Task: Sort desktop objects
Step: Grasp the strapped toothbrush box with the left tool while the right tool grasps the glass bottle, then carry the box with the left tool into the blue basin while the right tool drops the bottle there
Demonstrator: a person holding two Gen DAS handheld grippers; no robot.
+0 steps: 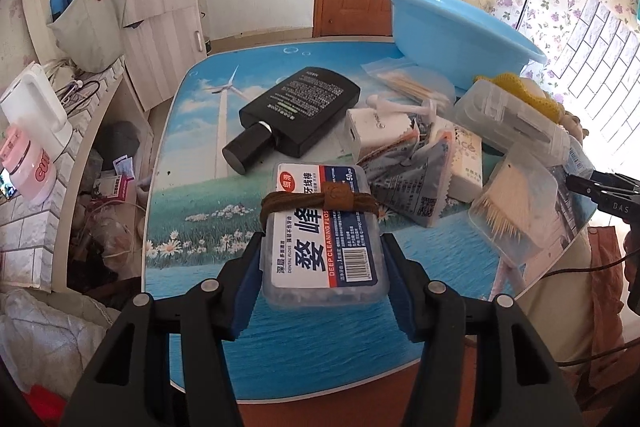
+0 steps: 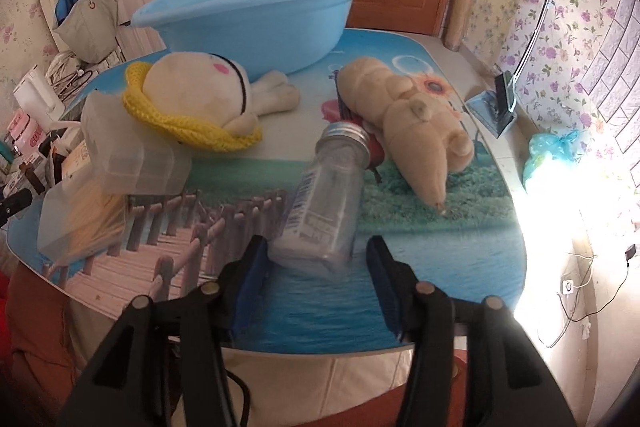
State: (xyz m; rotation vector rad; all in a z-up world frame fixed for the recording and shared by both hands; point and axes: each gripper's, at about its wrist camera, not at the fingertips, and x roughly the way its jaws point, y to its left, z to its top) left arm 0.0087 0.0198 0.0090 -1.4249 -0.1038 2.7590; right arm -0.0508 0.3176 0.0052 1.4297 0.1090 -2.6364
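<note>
The bench (image 1: 192,227) carries a landscape print. A blue basin (image 2: 256,23) sits near its far edge, beside two plush toys (image 2: 192,95). A black bottle (image 1: 296,111), a toothpick box (image 1: 516,211) and a clear bottle (image 2: 324,195) lie on it.

Clear plastic dental floss box w/ white-blue label (image 1: 324,239): "DENTAL FLOSS", "DEEP CLEANING FLOSS", "50pcs", big Chinese chars, barcode. Pink round container (image 1: 34,171) on left shelf: red letters "CU…", rest cut off. Black flat bottle (image 1: 298,109): back print too small to read.
</note>
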